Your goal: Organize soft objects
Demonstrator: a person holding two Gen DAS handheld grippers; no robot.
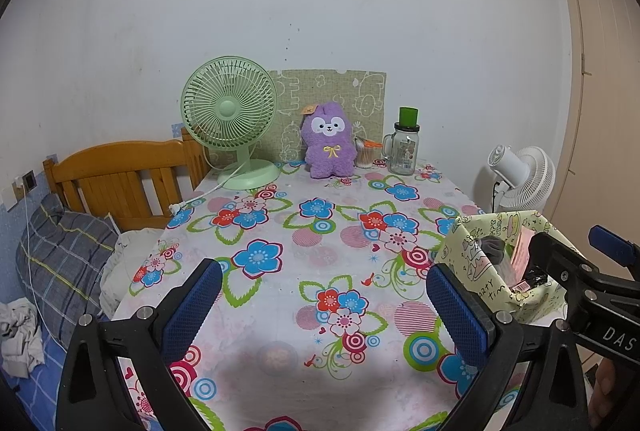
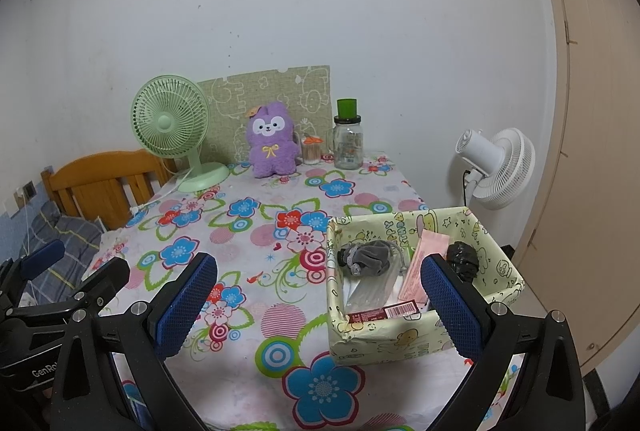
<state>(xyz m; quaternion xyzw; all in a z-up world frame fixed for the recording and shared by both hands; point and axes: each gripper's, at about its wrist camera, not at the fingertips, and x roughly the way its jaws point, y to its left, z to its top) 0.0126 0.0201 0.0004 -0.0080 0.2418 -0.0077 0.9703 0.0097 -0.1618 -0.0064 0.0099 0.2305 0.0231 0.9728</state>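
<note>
Desk (image 1: 280,295) covered by a smooth cloth printed with blue, red and pink flowers and green leaves. At its far edge, against the white wall, from left to right: a round pale-green plastic fan (image 1: 230,111) on an oval base; a purple plush toy (image 1: 329,141) of fuzzy, curly pile with a white face patch and a yellow bow, sitting upright; a small clear tub of cotton swabs (image 1: 365,155); and a handled glass jar (image 1: 405,151) with a green cylindrical cap. A stiff green cartoon-printed board (image 1: 352,91) leans on the wall behind the toy.

Near the desk's right edge stands an open rectangular box (image 2: 384,341) wrapped in pale-yellow cartoon paper. Inside lie a crumpled grey velvety scrunchie (image 2: 368,255), a flat pink packet (image 2: 424,267) and a wrinkled black lump (image 2: 462,259).

Left gripper (image 1: 324,305): blue mesh-textured pads wide apart, nothing between them, above the bare cloth. Right gripper (image 2: 320,301): likewise wide apart and empty, its right pad in front of the box's near corner.

Beside the desk on the left, a wooden slatted bed frame (image 1: 120,175) and a grey plaid pillow (image 1: 60,255); on the right, a white fan (image 2: 496,167).
</note>
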